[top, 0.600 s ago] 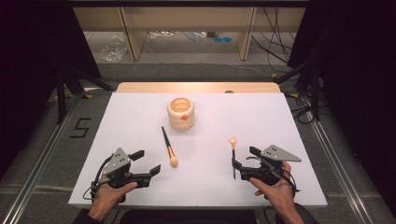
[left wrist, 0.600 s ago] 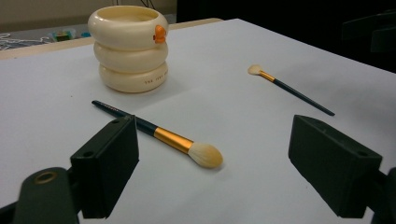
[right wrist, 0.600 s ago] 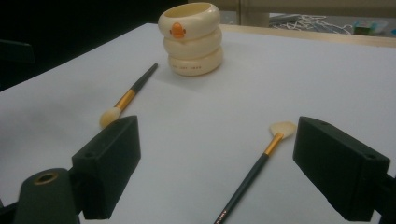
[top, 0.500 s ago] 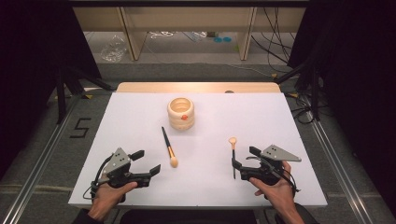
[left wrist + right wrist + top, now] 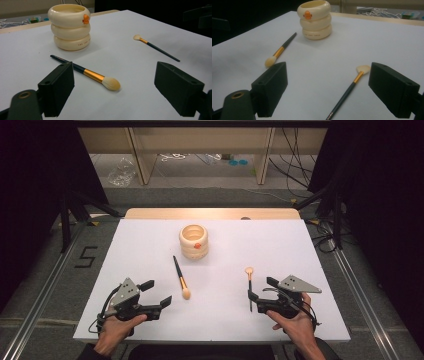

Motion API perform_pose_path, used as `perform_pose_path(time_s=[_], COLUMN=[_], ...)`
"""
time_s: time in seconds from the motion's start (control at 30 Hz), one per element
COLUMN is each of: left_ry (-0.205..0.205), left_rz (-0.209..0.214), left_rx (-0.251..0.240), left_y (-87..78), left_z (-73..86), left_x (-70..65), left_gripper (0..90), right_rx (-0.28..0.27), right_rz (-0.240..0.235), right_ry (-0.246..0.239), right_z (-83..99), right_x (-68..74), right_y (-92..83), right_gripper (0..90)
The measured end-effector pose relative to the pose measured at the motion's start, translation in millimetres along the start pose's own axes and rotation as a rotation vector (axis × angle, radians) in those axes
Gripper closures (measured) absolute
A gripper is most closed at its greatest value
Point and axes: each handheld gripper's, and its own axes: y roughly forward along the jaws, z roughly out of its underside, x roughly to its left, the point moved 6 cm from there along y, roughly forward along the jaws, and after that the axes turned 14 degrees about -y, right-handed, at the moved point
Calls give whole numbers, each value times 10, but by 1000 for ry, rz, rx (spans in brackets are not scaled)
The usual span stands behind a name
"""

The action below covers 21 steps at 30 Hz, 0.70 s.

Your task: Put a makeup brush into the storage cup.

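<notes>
The left gripper (image 5: pixel 155 293) rests low over the near left part of the white table (image 5: pixel 140 245), held by the left hand (image 5: pixel 114 330). Its jaws stand wide apart with nothing between them. Just beyond them lies the round brush (image 5: pixel 180 278), flat on the table, its pale tuft toward the person and its dark handle pointing away toward the holder (image 5: pixel 193 241).

The right gripper (image 5: pixel 259 289) rests over the near right part of the table, in the right hand (image 5: pixel 295 326). Its jaws are also wide apart and hold nothing. In the right gripper view the flat brush (image 5: pixel 348 91) lies on the table between the two jaws, not touched by the pads, its tuft pointing away from the person.

The cream holder, made like three stacked rings with a small orange figure on it, stands upright at the middle of the table, apart from both brushes.
</notes>
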Motion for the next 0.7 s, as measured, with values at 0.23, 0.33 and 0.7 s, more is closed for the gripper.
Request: perform_pose_path(time_s=[0.23, 0.33, 0.7], left_ry=[22, 54, 131], left_rz=[26, 59, 85], left_rx=[32, 106, 164], left_y=[31, 86, 254], left_z=[-21, 16, -172], left_x=[9, -1, 49], left_gripper=[159, 159, 182], right_rx=[8, 9, 20], right_rz=[-9, -8, -17], right_ry=[1, 5, 6], right_z=[3, 3, 9], right_x=[20, 17, 25], right_y=[1, 0, 7], right_gripper=[167, 168, 173])
